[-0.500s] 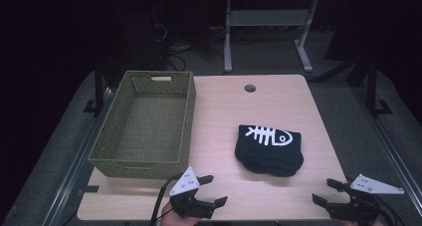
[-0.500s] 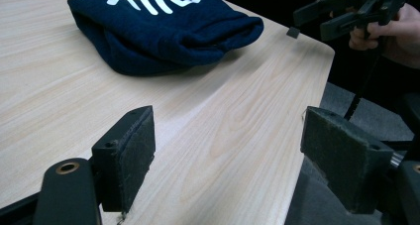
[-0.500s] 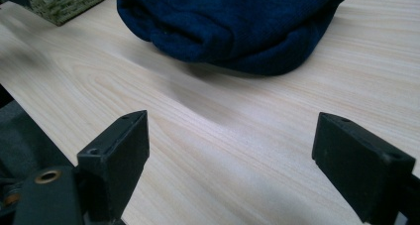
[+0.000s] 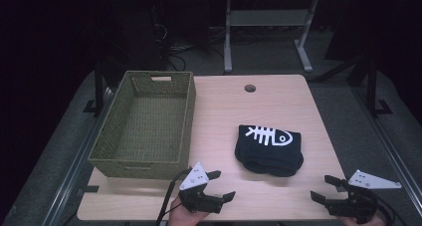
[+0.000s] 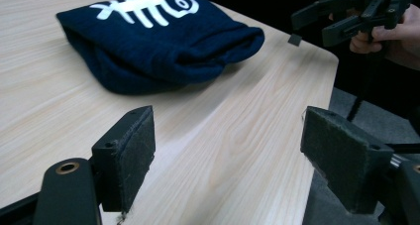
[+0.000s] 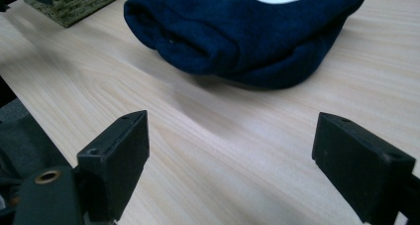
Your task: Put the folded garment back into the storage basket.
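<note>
A folded dark navy cloth (image 4: 268, 149) with a white fish-skeleton print lies right of centre on the light wooden table (image 4: 224, 111). My left gripper (image 4: 222, 185) stands open at the front edge, a little left of the cloth and pointing toward it. My right gripper (image 4: 321, 187) stands open at the front right corner, pointing left toward the cloth. In the left gripper view the cloth (image 5: 158, 36) lies beyond the open left gripper (image 5: 228, 126), with the right gripper (image 5: 309, 27) far off. In the right gripper view the cloth (image 6: 247, 31) lies beyond the open right gripper (image 6: 230, 131). Nothing is between either pair of jaws.
An empty green woven basket (image 4: 142, 164) stands on the table's left half; its corner (image 6: 74, 2) shows in the right gripper view. A round cable hole (image 4: 250, 88) is near the far edge. Bare wood lies between the grippers and the cloth. Dark floor and desk legs lie beyond.
</note>
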`<state>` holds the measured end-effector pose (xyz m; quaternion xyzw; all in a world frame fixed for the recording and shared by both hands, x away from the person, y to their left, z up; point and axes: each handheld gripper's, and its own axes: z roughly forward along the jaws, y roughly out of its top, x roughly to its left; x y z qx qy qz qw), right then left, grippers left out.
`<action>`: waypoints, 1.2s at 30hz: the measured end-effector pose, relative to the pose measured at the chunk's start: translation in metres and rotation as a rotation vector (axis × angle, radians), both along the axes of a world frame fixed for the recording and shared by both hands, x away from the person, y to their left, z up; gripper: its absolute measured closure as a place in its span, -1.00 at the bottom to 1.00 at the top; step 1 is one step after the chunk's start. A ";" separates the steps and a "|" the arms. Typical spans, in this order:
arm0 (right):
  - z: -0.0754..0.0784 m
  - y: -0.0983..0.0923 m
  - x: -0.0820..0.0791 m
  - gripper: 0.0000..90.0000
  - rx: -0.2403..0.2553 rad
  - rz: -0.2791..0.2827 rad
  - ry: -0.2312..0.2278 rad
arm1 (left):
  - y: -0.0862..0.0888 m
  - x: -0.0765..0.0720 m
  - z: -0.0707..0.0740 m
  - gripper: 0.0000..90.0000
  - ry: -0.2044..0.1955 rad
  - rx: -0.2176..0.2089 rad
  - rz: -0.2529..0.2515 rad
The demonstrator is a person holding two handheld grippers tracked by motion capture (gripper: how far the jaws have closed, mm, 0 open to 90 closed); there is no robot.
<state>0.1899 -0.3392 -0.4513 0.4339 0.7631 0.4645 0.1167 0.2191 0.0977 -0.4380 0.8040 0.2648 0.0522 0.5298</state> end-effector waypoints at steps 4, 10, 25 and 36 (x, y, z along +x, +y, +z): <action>0.010 0.001 0.007 -0.68 0.008 -0.009 -0.020 | -0.008 0.010 0.006 -0.53 -0.004 -0.007 -0.005; 0.018 0.001 0.018 -0.69 0.011 -0.005 -0.028 | -0.014 0.027 0.014 -0.53 -0.010 -0.018 0.001; 0.034 0.017 0.055 -0.68 -0.024 0.045 -0.010 | -0.028 0.056 0.025 -0.54 0.006 -0.027 0.031; 0.043 0.019 0.069 -0.68 -0.033 0.056 -0.001 | -0.044 0.071 0.026 -0.55 0.024 -0.027 0.047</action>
